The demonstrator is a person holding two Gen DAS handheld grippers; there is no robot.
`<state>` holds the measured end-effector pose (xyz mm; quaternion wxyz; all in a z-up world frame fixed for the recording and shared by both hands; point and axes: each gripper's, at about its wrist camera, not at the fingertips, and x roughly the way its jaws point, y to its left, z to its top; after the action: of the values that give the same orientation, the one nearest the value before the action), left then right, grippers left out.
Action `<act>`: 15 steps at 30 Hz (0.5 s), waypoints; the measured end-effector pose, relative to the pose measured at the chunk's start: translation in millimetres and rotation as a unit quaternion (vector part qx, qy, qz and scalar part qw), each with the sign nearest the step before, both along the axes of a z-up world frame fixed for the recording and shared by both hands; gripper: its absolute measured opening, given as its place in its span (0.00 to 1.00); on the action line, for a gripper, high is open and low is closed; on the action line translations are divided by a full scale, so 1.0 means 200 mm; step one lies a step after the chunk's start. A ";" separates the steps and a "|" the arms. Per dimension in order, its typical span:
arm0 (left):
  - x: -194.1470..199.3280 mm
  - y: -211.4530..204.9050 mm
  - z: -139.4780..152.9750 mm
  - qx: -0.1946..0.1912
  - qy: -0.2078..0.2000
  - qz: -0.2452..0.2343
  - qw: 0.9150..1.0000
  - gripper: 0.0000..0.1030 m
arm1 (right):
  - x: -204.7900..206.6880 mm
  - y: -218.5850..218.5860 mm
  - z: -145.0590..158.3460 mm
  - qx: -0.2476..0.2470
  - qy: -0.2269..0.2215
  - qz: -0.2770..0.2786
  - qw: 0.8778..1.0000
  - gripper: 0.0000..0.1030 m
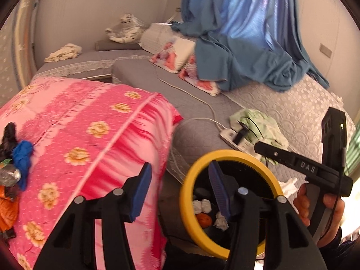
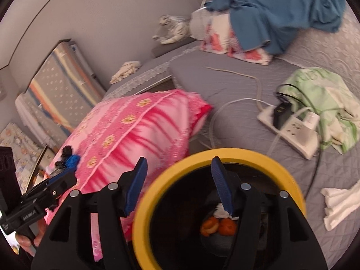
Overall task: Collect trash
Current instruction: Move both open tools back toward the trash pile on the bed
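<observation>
A black bin with a yellow rim (image 1: 191, 180) (image 2: 258, 155) stands between the pink quilt and the grey bed. It holds orange peels (image 2: 219, 225) (image 1: 203, 220) and white tissue wads (image 1: 202, 205) (image 2: 221, 212). My left gripper (image 1: 180, 164) is open and empty, with one finger over the quilt and the other over the bin. Just as empty, my open right gripper (image 2: 179, 158) hangs over the bin's left rim. On the pink quilt (image 1: 101, 123) lies a heap of trash: a black scrap (image 1: 9, 135), a blue scrap (image 1: 22, 157) (image 2: 72, 160), silver foil (image 1: 9, 176) and an orange wrapper (image 1: 7, 211).
A white power strip (image 2: 292, 132) (image 1: 236, 139) with plugs and cables lies on the grey bed beside a green cloth (image 2: 319, 90). Near the bin is a white folded cloth (image 2: 339, 202). Blue curtain fabric (image 1: 247, 45) and flowered pillows (image 1: 175, 58) fill the back.
</observation>
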<state>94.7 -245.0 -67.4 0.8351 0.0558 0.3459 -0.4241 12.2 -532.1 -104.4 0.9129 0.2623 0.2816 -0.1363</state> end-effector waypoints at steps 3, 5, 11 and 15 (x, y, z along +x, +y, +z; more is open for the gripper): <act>0.04 0.13 0.02 -0.002 -0.009 0.029 1.000 0.49 | 0.08 0.10 0.03 -0.005 -0.006 0.030 1.000 0.54; 0.06 0.21 0.03 -0.002 -0.012 0.046 0.999 0.49 | 0.14 0.18 0.06 -0.010 -0.010 0.053 0.998 0.54; 0.14 0.52 0.02 -0.004 -0.015 0.109 0.994 0.49 | 0.32 0.39 0.12 -0.020 -0.018 0.105 0.994 0.55; 0.19 0.74 0.00 -0.007 -0.009 0.155 0.988 0.49 | 0.45 0.55 0.12 -0.026 -0.014 0.144 0.989 0.55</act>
<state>132.7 -97.6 -67.3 0.8942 -0.0002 0.3399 -0.2912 102.1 -421.7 -79.5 0.9335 0.1969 0.2996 -0.0071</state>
